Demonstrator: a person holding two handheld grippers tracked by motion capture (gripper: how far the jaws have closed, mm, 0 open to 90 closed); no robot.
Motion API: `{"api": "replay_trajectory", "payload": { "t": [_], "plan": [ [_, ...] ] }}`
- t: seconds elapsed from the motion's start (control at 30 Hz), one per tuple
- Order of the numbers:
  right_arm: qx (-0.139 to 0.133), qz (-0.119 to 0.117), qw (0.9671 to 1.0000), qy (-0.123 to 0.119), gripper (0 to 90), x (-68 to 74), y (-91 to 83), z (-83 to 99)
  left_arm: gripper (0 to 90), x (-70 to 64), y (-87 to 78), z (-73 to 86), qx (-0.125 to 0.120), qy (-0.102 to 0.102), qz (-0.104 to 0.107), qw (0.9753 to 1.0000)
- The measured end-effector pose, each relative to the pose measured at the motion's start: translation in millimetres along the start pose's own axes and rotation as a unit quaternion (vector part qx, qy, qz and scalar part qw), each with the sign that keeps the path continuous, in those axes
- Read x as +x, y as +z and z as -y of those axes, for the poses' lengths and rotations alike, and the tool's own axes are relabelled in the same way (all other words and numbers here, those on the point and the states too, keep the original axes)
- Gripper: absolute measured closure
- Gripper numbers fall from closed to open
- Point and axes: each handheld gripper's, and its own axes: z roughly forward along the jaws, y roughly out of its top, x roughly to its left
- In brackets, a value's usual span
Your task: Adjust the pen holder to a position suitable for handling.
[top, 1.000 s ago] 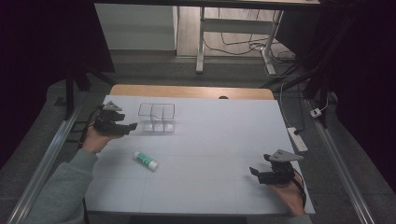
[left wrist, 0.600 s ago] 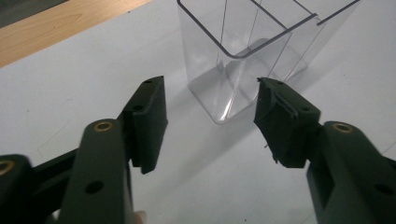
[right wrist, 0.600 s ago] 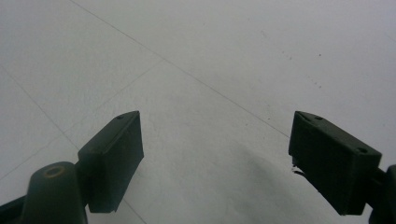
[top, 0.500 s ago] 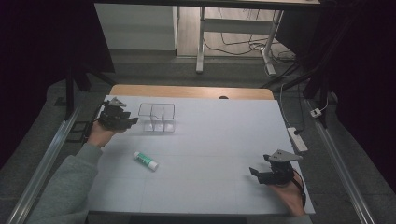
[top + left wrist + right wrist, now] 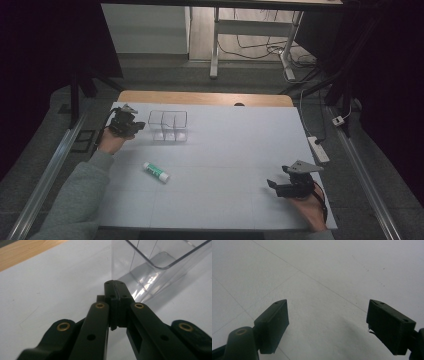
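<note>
At ten o'clock on the white table (image 5: 230, 150), the left gripper (image 5: 131, 125) sits in a grey-sleeved hand, jaws pressed together with nothing between them, tips just beside the clear plastic box (image 5: 169, 125); in the left gripper view the box's (image 5: 160, 262) wall stands right ahead. Down at four o'clock, the right gripper (image 5: 278, 187) rests low, jaws spread wide over bare tabletop. Toward eight o'clock lies a glue stick (image 5: 156, 172), well apart from both.

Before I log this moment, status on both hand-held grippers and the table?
Left hand-held gripper shut, empty, beside clear organizer. Right hand-held gripper open, empty. Glue stick lying loose between them.
</note>
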Motion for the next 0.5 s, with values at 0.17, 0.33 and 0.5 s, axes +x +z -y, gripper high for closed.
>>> {"api": "replay_trajectory", "payload": {
  "t": [0.17,0.33,0.5],
  "plan": [
    [0.002,0.002,1.0,-0.001,17.6,0.4,-0.2,0.0,88.7,1.8,14.0,-0.4,0.01,0.003,0.002,0.9999],
    [0.002,0.002,1.0,0.001,17.6,-0.1,0.4,0.1,88.7,5.5,21.8,-1.0,0.01,-0.003,0.008,0.9999],
    [0.003,0.001,1.0,0.0,17.7,0.0,1.6,0.3,88.7,4.9,24.8,-3.3,0.007,-0.001,0.014,0.9999]
  ]
}}
